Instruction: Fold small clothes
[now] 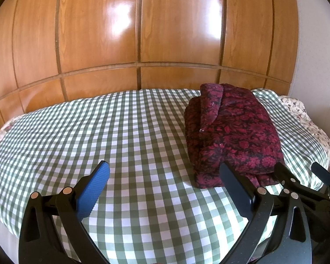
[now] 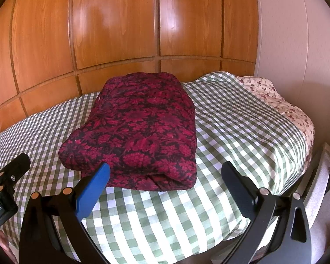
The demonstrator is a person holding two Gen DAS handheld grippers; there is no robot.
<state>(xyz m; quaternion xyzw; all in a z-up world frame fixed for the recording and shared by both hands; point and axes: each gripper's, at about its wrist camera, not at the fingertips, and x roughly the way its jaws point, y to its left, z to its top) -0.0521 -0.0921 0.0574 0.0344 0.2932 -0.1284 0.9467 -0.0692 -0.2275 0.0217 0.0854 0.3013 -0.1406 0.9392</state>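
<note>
Garment: a dark red flower-patterned cloth point(image 2: 138, 129), folded into a thick bundle with layered edges showing on the side toward the cameras; it also shows in the left wrist view point(image 1: 233, 136).
Where the garment lies: on the bed, on the green-and-white checked cover point(image 2: 242, 132), nearer the flowered pillow end than the other end, and short of the wooden panels behind.
Left tongs point(image 1: 165, 176): spread wide with nothing between the fingers, held over bare checked cover point(image 1: 99, 132) just to the left of the garment; the black finger point(image 1: 233, 180) overlaps the garment's near left corner in the view, contact cannot be told.
Right tongs point(image 2: 165, 173): spread wide and holding nothing, facing the garment's near edge; the blue finger point(image 2: 94, 189) stands in front of that edge, touching or not cannot be told.
Behind the garment: glossy wooden panels point(image 2: 121, 33).
Right of the garment: a flowered pillow point(image 2: 281, 107) at the bed's end, beside a pale wall point(image 2: 297, 44).
</note>
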